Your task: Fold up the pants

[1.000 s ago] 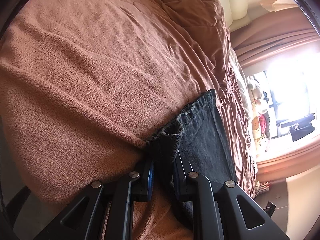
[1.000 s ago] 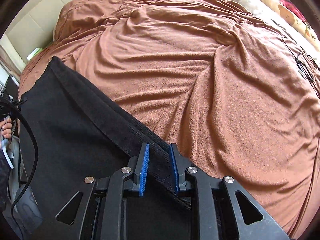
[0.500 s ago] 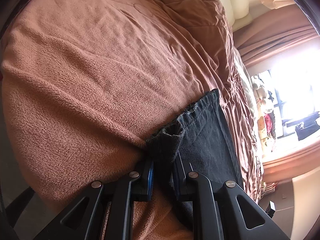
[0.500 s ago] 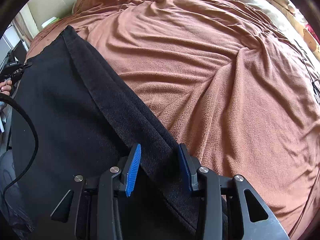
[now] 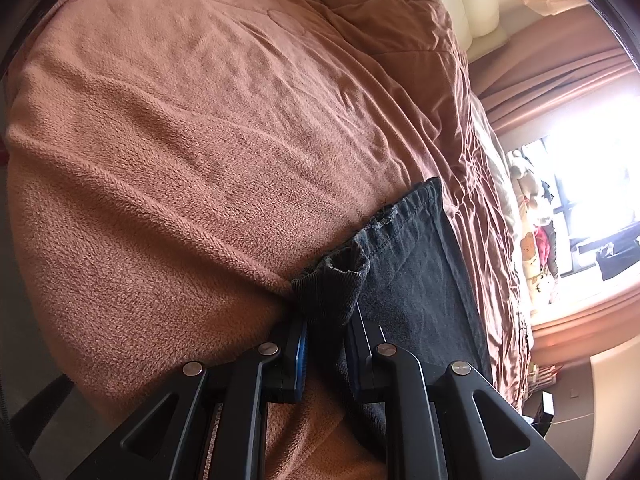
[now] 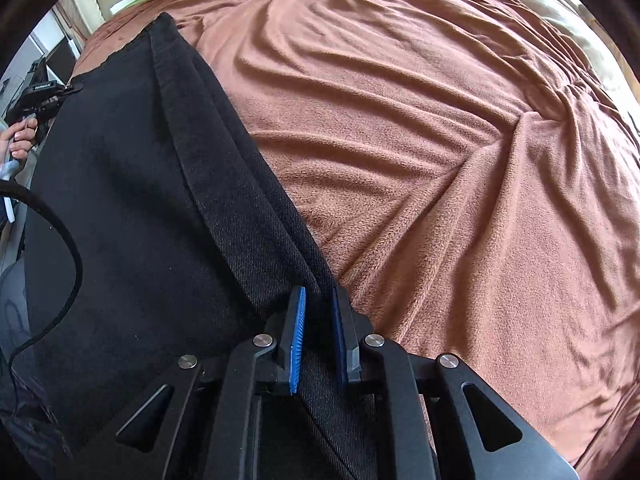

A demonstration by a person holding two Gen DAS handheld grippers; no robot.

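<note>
Left gripper (image 5: 325, 346): clamped on a bunched-up corner of the black pants (image 5: 416, 276), dark fabric wadded between the blue pads (image 5: 301, 354) and poking out past the fingertips.

Right gripper (image 6: 319, 336): jaws closing on the pants' long folded edge (image 6: 240, 216), which runs right between the blue pads (image 6: 298, 340). Looks like they're pressing the cloth already, though the exact contact is kinda hard to make out.

Pants: spread flat on the brown blanket (image 6: 440, 160). From the right gripper they stretch ahead and off to its left; from the left gripper they run ahead and to its right.

Blanket: fuzzy and wrinkled, fills everything ahead of both grippers.

Person's hand (image 6: 20, 138): far left of the right gripper's view, beyond the pants, wrapped around the handle of the other gripper.

Cable (image 6: 66, 240): black, loops over the pants left of the right gripper.

Window (image 5: 592, 184): bright, far right of the left gripper, with curtains (image 5: 560, 72) beside it.
</note>
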